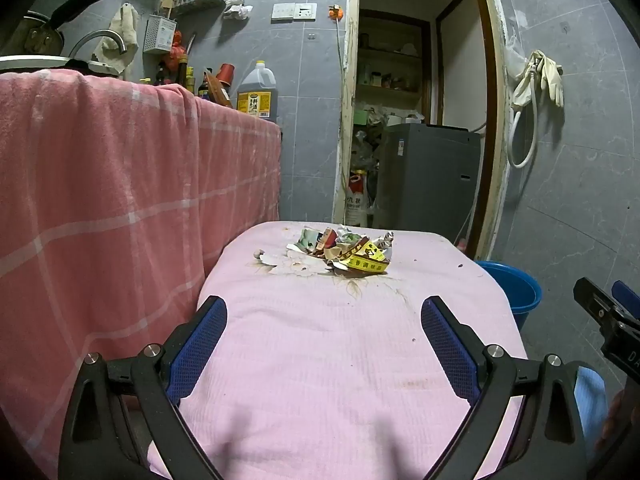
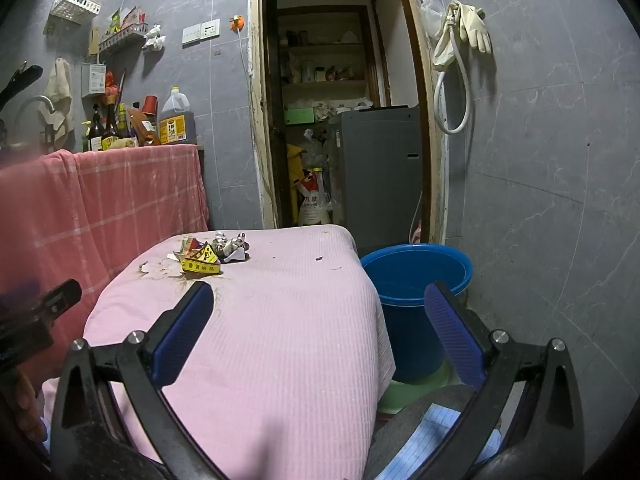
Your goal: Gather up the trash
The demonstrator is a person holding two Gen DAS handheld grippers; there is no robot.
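A small heap of crumpled wrappers and torn paper (image 1: 344, 250) (image 2: 210, 254), with a yellow printed wrapper in front, lies at the far end of a table under a pink cloth (image 1: 340, 360) (image 2: 260, 320). My left gripper (image 1: 324, 316) hovers open over the near part of the cloth, well short of the heap, with nothing between its blue pads. Over the table's right edge, my right gripper (image 2: 318, 304) is open and empty too. A blue bucket (image 2: 414, 280) (image 1: 516, 288) stands on the floor right of the table.
A pink checked cloth (image 1: 100, 200) hangs over a counter on the left, with bottles and a large oil jug (image 1: 256, 90) on top. Behind the table an open doorway shows a grey appliance (image 2: 380, 172) and shelves. Gloves and a hose (image 2: 460, 40) hang on the right wall.
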